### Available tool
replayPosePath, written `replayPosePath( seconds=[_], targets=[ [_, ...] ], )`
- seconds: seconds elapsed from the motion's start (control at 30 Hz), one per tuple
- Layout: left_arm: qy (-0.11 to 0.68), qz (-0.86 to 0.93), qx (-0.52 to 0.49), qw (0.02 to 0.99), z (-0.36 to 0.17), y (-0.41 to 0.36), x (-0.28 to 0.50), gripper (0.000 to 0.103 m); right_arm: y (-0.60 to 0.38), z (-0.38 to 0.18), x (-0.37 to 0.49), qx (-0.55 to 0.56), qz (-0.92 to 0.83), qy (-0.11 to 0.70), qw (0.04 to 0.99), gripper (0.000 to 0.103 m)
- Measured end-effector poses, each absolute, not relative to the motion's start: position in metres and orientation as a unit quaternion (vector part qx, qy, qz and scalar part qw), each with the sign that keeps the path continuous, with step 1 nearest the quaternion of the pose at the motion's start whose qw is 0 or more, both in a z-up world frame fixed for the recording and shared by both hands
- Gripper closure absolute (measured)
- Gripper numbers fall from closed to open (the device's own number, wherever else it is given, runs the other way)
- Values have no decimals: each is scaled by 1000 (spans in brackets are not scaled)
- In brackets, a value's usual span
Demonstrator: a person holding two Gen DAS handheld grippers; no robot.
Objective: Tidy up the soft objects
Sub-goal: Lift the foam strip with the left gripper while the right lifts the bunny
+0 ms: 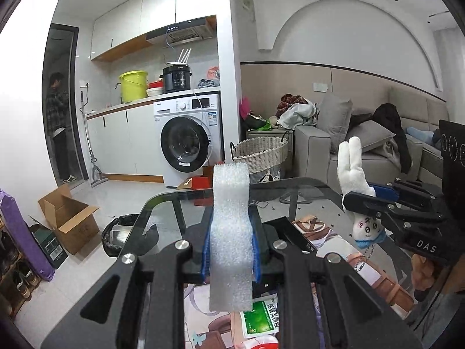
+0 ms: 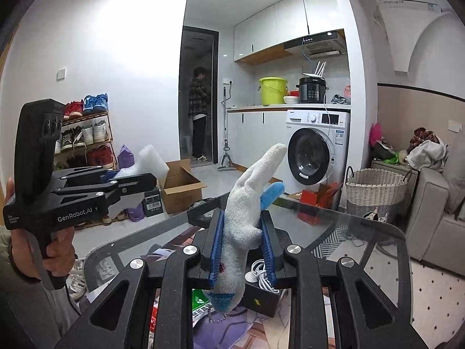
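Two tools, one foam strip (image 1: 231,232), one plush toy (image 2: 247,221)

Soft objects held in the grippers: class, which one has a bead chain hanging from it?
The white plush toy in the right gripper: a bead chain dangles below its blue end. The white foam strip in the left gripper has none.

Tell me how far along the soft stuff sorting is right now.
Nothing looks put away yet. In hand: the left gripper is shut on a white foam strip, the right gripper on a plush rabbit keychain, both lifted above the glass table. Left: placing both, perhaps in the wicker basket, which shows nothing inside from here.
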State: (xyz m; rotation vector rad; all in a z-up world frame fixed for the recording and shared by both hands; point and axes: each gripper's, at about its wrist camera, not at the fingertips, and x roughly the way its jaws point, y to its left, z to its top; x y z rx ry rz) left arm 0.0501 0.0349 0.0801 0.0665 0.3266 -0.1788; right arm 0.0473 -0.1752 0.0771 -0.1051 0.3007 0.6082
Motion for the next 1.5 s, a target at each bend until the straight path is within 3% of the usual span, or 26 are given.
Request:
replayPosePath(
  seconds=[0.87, 1.5],
  targets=[
    [156, -73, -14, 985, 100, 37, 121, 83, -136, 114, 120, -45, 281, 119, 951, 78],
    [261, -83, -34, 961, 68, 29, 183, 83, -116, 69, 198, -57, 304, 251, 917, 78]
  ],
)
